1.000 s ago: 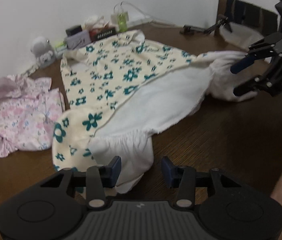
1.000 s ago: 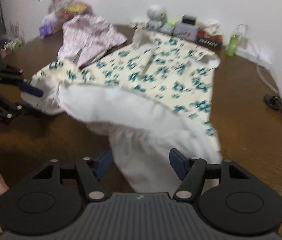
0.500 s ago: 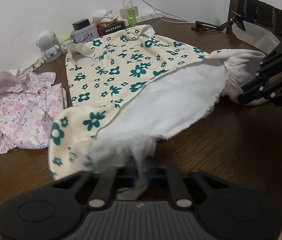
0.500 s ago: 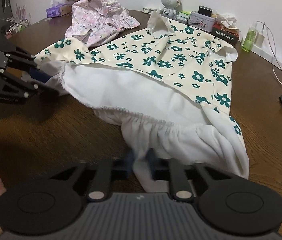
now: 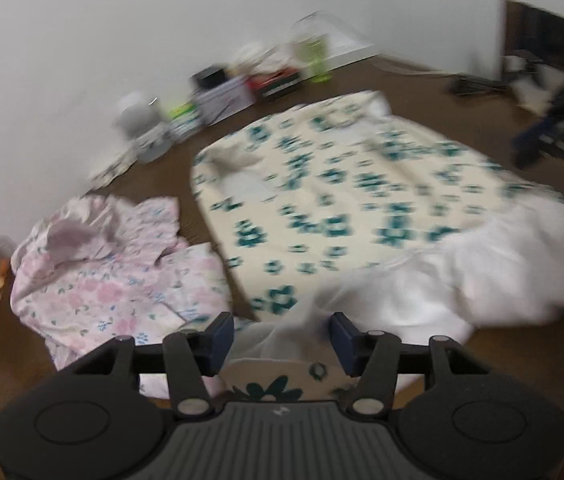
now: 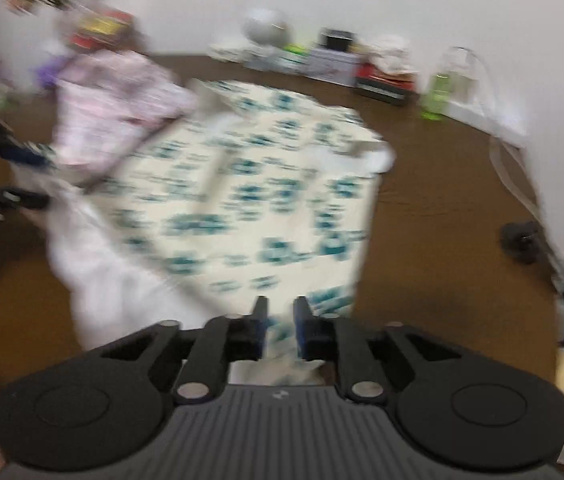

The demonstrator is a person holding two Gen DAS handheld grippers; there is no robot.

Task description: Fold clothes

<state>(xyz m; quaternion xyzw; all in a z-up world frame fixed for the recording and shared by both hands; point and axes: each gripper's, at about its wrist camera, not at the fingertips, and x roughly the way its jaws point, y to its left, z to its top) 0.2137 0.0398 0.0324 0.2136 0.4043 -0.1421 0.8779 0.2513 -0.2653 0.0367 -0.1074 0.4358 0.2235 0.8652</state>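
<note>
Floral dress lies spread on the brown table, white lining bunched along its near hem. Left gripper stands over that hem, fingers wide apart, holding nothing. Right gripper has fingers narrowed around the opposite hem corner; blur hides whether they pinch it. Pink garment lies just beside.
</note>
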